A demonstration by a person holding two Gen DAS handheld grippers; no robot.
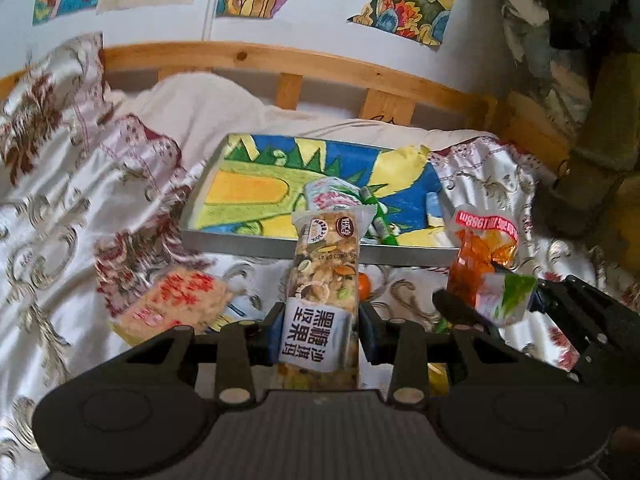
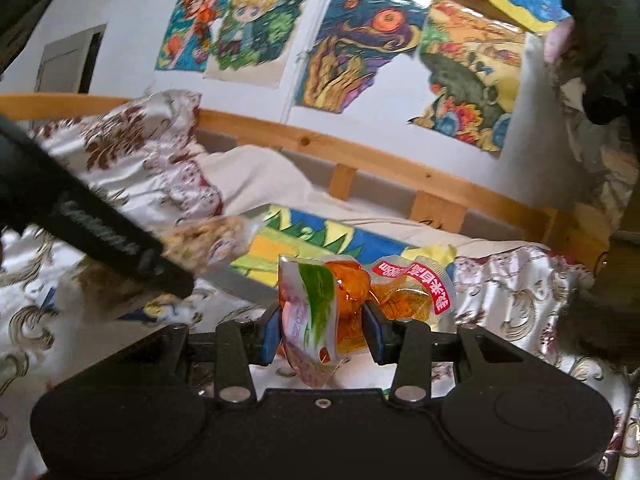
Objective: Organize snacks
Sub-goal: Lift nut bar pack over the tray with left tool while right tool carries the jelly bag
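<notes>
A: Holding a snack each, are they? Where does the tray (image 1: 320, 246) lie from the left gripper (image 1: 320, 330)?

B: At twelve o'clock, just past the bar's far end, flat on the patterned bedspread (image 1: 60, 208). The left gripper has its blue pads clamped on a nut bar (image 1: 325, 276) in a clear wrapper, whose long axis points straight away toward the tray. I judge the left hand slightly better lined up for a drop.

A: And the right?

B: The right gripper (image 2: 322, 334) pinches an orange snack packet (image 2: 352, 300), with a green-and-white sachet (image 2: 310, 312) squeezed in alongside it. From that view the tray sits at about eleven o'clock.

A: Any writing?

B: The bar's white label shows large dark Chinese characters, upside down from this camera; I read them as 黑糖坚果沙琪玛, not with certainty. The orange packet has a red band with "1988" legible.

A: Anything else loose?

B: A rice-cracker pack (image 1: 176, 304) with red characters lies on the bedspread at nine o'clock. Another wrapped snack (image 1: 340, 196) already rests in the tray.
</notes>
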